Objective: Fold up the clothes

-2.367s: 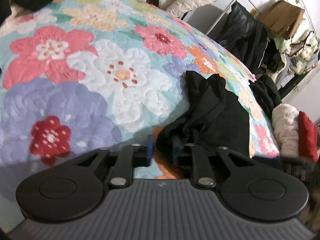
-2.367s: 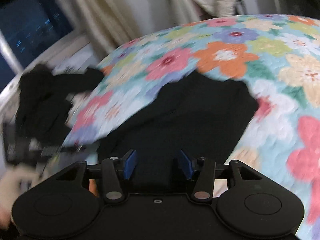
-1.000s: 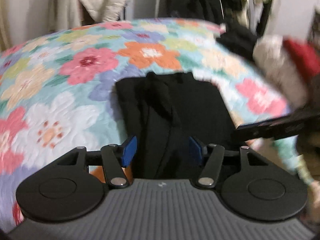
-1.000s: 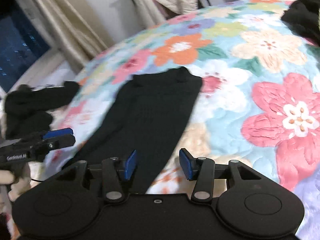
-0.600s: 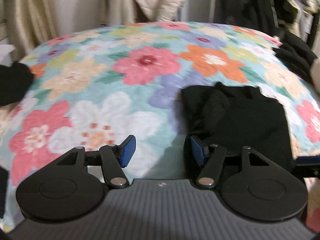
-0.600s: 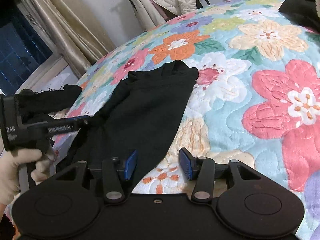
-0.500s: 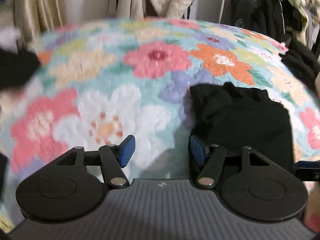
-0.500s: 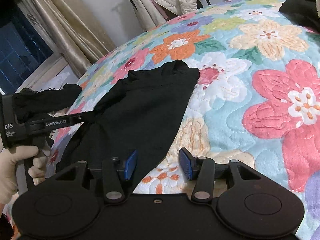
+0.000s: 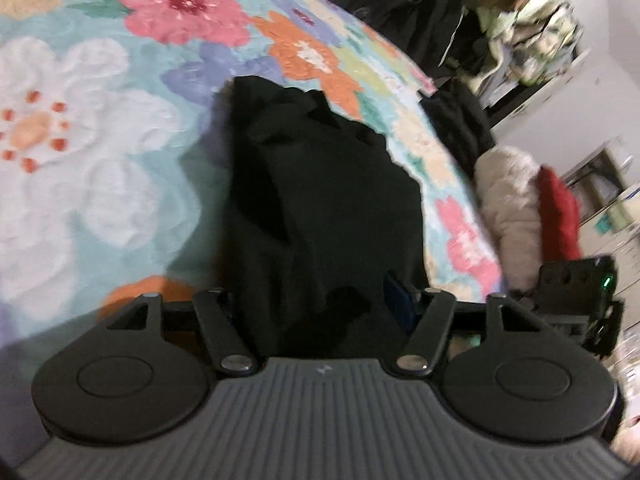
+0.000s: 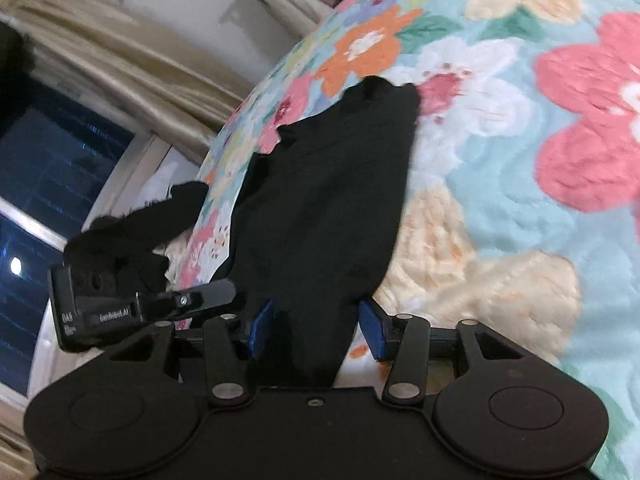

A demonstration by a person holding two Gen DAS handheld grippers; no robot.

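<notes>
Left wrist view shows the black garment (image 9: 320,200) on the floral quilt (image 9: 100,140), its near edge bunched between the left gripper (image 9: 316,304), whose jaws have just been closing, while the right gripper (image 10: 316,330) straddles cloth, fingers spread.

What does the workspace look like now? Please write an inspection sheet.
Surface: flowered quilt on a bed.
Job's things: black garment lying lengthwise, partly folded, creased.
Clutter: other dark clothes at the bed's edge; beige plush beside a red item.
Grippers: left gripper has just been closing with the garment between its jaws, grip unclear; right gripper open, the garment's edge between its jaws.
Cables: nothing seen.
Surroundings: curtain, dark window, hanging clothes.
</notes>
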